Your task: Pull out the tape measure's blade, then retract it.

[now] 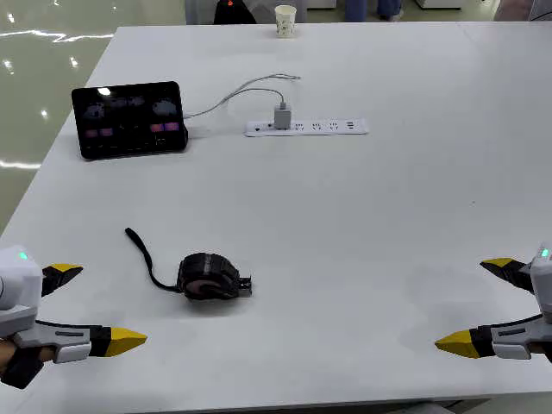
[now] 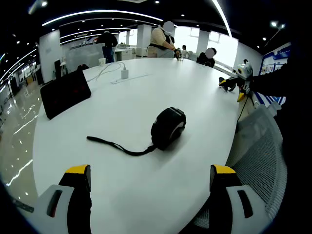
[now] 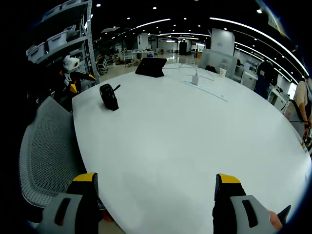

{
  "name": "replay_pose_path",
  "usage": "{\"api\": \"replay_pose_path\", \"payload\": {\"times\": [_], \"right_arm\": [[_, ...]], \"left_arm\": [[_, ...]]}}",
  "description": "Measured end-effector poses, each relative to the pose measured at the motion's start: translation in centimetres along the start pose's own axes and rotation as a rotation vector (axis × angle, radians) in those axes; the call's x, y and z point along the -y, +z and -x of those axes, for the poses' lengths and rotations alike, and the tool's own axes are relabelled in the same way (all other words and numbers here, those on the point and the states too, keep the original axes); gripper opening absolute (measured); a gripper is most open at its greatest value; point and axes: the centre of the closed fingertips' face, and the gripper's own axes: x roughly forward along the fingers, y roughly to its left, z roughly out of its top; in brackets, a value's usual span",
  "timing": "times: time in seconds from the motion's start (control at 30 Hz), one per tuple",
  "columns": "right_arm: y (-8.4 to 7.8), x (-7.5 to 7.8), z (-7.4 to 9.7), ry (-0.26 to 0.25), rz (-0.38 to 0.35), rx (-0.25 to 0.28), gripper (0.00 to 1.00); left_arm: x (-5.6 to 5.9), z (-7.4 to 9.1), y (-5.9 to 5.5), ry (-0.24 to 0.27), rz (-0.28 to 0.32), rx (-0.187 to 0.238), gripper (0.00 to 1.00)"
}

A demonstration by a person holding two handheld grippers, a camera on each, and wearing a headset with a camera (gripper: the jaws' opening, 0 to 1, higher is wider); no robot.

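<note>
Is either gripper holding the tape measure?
No: the tape measure lies on the table, clear of the left gripper and right gripper.

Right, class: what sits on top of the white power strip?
A white charger is plugged into the power strip, cable leading toward the tablet. The socket beneath is covered.

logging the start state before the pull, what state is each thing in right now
tape measure: blade not pulled out, lying on the table, strap stretched out, untouched
left hand-held gripper: open, holding nothing
right hand-held gripper: open, holding nothing
tablet: propped up, screen lit
charger: plugged into the power strip
paper cup: upright
</note>
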Motion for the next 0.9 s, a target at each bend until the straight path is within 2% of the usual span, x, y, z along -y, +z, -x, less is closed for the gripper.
{"api": "replay_pose_path", "payload": {"times": [0.43, 0.5, 0.53, 0.57, 0.67, 0.9], "right_arm": [[0.1, 0.2, -0.1, -0.001, 0.003, -0.004, 0.99], [0.2, 0.4, -0.1, -0.005, 0.021, 0.002, 0.99], [0.8, 0.6, -0.1, -0.013, 0.061, 0.036, 0.99], [0.9, 0.5, -0.1, -0.013, 0.063, 0.041, 0.99], [0.6, 0.4, -0.4, 0.012, 0.024, 0.019, 0.99], [0.5, -0.3, -1.3, 0.054, 0.058, -0.001, 0.99]], "left_arm": [[0.0, -0.2, 0.0, -0.017, -0.001, -0.007, 0.99], [0.0, -0.3, 0.0, -0.018, -0.004, -0.01, 0.99], [0.1, -0.3, 0.0, -0.022, -0.006, -0.014, 0.99], [0.1, -0.4, 0.0, -0.026, -0.01, -0.017, 0.99], [0.4, -0.6, 0.2, -0.054, -0.029, -0.03, 0.99], [0.4, -1.1, 1.0, -0.087, -0.08, -0.051, 0.99]]}}
